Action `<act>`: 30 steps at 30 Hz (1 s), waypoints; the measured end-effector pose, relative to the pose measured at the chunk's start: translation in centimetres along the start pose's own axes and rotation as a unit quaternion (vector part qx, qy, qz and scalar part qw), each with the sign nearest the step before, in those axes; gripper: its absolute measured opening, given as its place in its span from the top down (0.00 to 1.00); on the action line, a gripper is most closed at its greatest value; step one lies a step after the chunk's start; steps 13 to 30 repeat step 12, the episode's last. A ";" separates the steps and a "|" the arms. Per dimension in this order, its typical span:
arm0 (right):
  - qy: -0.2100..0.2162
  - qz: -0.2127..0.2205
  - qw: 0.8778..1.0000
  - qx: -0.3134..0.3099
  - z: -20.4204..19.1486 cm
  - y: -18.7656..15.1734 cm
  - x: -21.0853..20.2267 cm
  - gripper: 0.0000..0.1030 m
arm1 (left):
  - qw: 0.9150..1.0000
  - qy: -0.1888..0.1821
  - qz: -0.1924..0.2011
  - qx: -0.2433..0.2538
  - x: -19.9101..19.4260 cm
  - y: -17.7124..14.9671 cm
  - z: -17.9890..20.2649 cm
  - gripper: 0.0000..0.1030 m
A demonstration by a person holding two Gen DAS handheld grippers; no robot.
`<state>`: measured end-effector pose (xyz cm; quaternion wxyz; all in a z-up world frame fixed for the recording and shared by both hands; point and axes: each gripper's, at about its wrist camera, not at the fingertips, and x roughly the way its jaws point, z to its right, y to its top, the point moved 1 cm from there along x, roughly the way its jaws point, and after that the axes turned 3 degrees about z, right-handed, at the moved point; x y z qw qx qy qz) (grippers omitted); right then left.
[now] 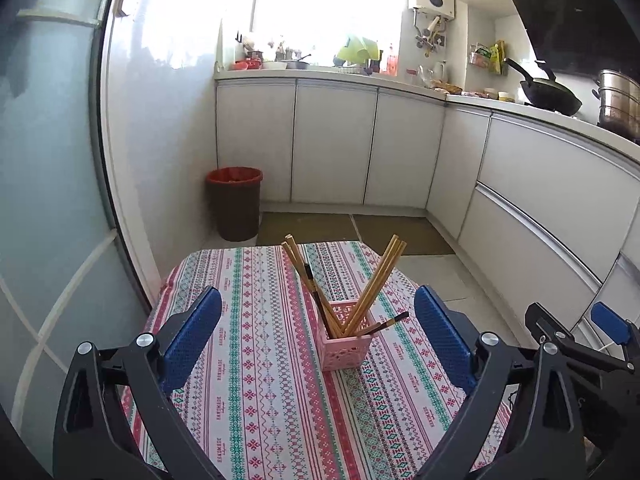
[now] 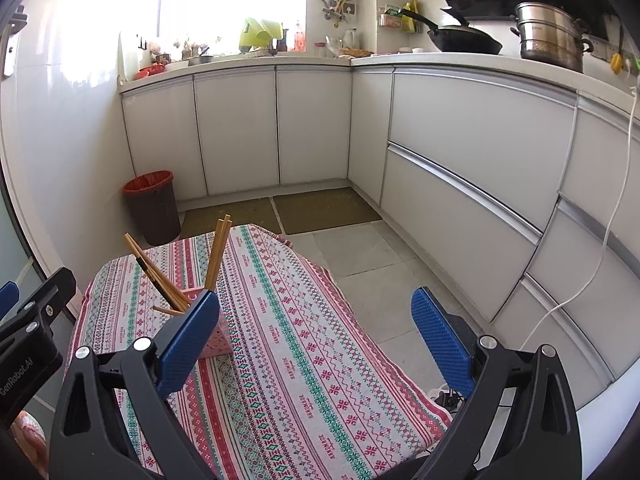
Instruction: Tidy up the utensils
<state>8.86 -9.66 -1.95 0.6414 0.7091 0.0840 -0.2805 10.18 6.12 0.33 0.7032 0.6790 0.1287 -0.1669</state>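
Pink basket (image 1: 343,336) stands upright mid-desk (image 1: 256,400) on the patterned cloth; chopsticks (image 1: 376,280) are fanned in it in two leaning bunches, and one dark-tipped stick (image 1: 390,320) pokes out low over the rim. Left hand-held gripper (image 1: 316,344) is held with fingers wide apart, empty, basket framed between them. Right hand-held gripper (image 2: 316,340) likewise spread and empty, basket just left of it. Task judged nearly complete. The low stick would best be pinched mid-shaft and tipped upright, the basket being steadied against toppling.
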 end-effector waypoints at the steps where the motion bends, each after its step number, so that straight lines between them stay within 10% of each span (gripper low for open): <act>1: 0.001 -0.001 1.000 0.000 0.0 0.0 0.0 0.09 | 1.000 0.004 0.004 0.007 -0.1 0.0 0.2 0.11; 30: -0.004 0.010 1.000 0.010 0.5 0.3 -0.4 0.09 | 1.000 0.014 -0.006 0.008 0.0 0.1 0.1 0.07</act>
